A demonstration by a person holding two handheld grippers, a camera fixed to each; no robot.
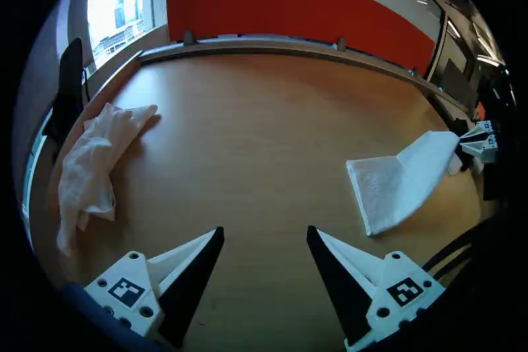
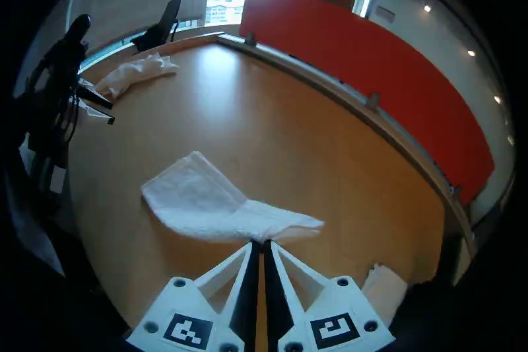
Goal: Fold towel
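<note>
Clearly, the right gripper is the one already at the towel.
The right gripper (image 2: 263, 244) has its fingers closed together on the near edge of the towel (image 2: 211, 203), which lies on the table (image 2: 264, 121) straight ahead of it, with the long axis running away to its left. The left gripper (image 1: 264, 228) stands wide open and empty, well apart from it. From there the towel lies to the right, with its far end lifted.

towel (image 2: 198, 203) | white, partly folded | on table (image 2: 297, 127), one end raised
</note>
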